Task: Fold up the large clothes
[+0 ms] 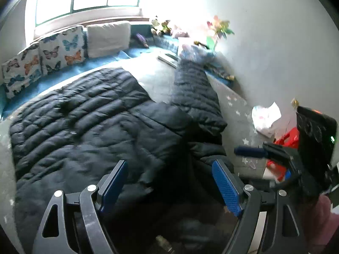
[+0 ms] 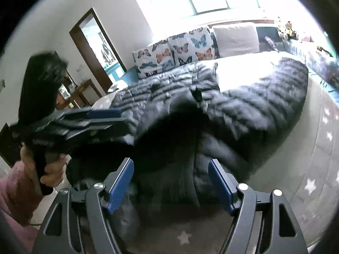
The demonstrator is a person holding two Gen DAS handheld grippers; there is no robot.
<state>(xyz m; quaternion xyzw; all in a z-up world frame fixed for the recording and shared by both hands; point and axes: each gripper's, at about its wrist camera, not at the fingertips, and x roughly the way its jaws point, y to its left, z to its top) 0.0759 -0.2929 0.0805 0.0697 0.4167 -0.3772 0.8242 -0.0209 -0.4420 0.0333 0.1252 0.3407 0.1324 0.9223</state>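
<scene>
A large black quilted puffer jacket (image 1: 89,114) lies spread on the grey star-patterned bed cover (image 1: 237,114), one sleeve (image 1: 192,84) stretched toward the far wall. My left gripper (image 1: 169,180) is open and empty above the jacket's near collar area. The right gripper (image 1: 260,151) shows at the right edge of the left wrist view. In the right wrist view the jacket (image 2: 233,105) fills the middle. My right gripper (image 2: 170,180) is open over its near dark edge. The left gripper (image 2: 99,116) hangs at the left, held by a hand.
Butterfly cushions (image 1: 61,48) and a white pillow (image 1: 108,38) line the window side. Toys and a pinwheel (image 1: 218,29) stand by the wall. A white bag (image 1: 267,116) and a red item (image 1: 290,137) lie at right. A mirror (image 2: 95,46) and shelf stand at left.
</scene>
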